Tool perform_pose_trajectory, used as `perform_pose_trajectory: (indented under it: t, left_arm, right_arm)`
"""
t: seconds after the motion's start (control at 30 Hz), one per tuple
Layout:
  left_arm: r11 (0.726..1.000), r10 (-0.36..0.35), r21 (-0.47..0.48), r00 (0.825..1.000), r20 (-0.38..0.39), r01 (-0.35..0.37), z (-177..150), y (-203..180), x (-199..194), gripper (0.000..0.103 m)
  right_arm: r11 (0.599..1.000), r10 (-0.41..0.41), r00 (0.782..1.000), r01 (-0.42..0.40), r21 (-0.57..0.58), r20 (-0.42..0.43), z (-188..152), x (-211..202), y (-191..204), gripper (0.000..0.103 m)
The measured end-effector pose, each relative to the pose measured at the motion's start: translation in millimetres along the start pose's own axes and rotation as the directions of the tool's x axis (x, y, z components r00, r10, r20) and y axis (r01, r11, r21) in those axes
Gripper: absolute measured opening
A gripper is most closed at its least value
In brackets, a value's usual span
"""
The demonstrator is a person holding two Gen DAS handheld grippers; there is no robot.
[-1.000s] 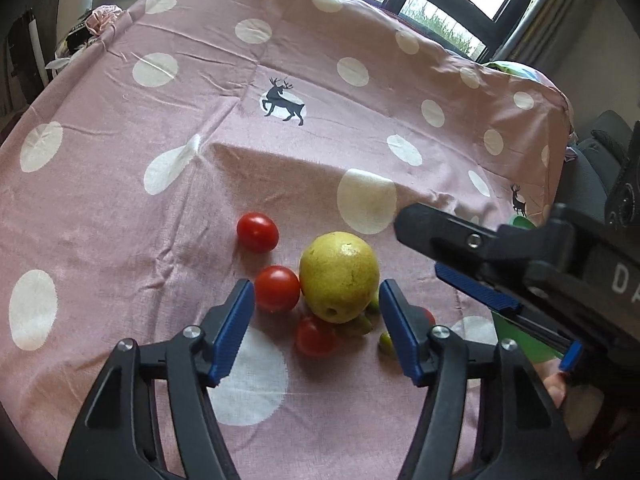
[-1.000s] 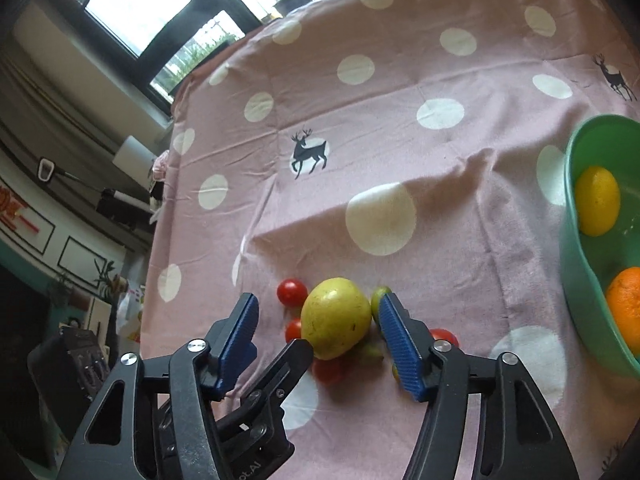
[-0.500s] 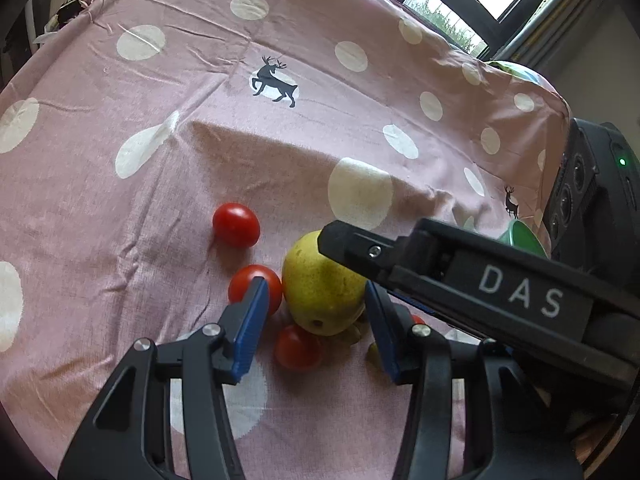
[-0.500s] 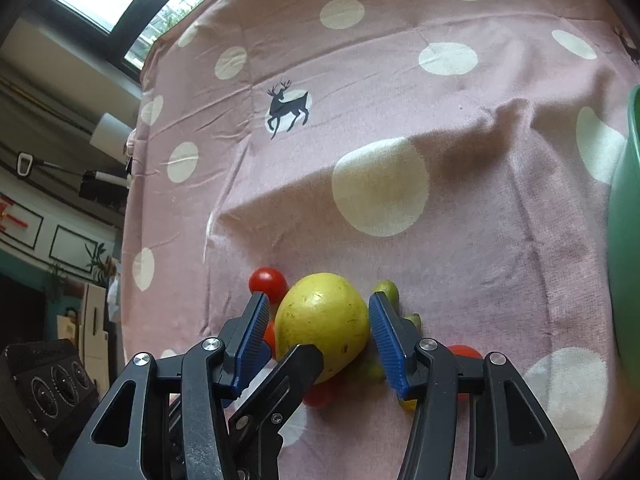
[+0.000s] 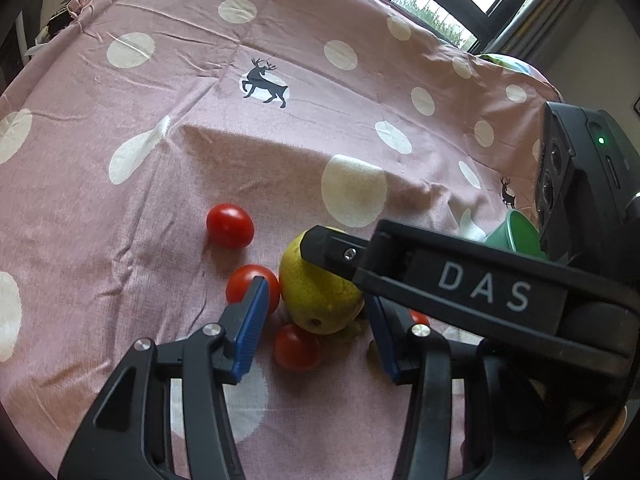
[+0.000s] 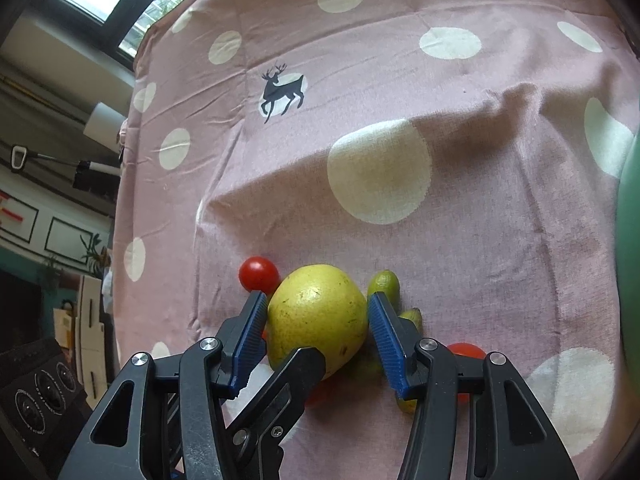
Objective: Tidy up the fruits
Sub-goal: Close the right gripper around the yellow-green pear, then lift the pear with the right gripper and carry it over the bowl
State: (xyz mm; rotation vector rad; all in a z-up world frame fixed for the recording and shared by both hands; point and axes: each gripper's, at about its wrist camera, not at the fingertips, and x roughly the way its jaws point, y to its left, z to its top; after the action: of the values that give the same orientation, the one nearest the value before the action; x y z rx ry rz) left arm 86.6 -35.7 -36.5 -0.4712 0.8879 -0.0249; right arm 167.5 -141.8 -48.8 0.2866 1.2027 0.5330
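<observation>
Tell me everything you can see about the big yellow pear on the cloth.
The pear is large, yellow-green and smooth, with small dark specks and a dark calyx dimple facing the left wrist camera. It lies on its side on the pink polka-dot tablecloth, crowded by red cherry tomatoes and small green fruits. The right tool brackets it with blue pads at each flank; contact is unclear. The left tool also straddles it.
</observation>
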Motion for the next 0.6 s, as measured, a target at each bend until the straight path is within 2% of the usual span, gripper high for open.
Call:
perform_pose_trajectory:
  t: [0.1,0.17,0.33,0.6]
  left_arm:
    - [1.000,-0.005,0.007,1.000,0.002,0.005,0,0,0,0.048]
    - [1.000,-0.030,0.009,1.000,-0.008,0.030,-1,0,1,0.043]
    - [1.000,-0.019,-0.003,1.000,-0.010,0.019,-2,0,-1,0.043]
    - [0.999,-0.025,0.021,0.998,0.057,0.024,-5,-7,-23,0.042]
  right_arm:
    - [1.000,-0.002,1.000,0.003,-0.024,0.002,0,0,1,0.055]
    - [0.999,0.002,1.000,-0.001,-0.034,0.007,0,0,2,0.055]
    - [0.999,-0.003,1.000,0.004,-0.046,0.019,-3,-1,4,0.055]
    - [0.997,0.010,0.998,-0.005,-0.079,0.067,-9,-17,16,0.055]
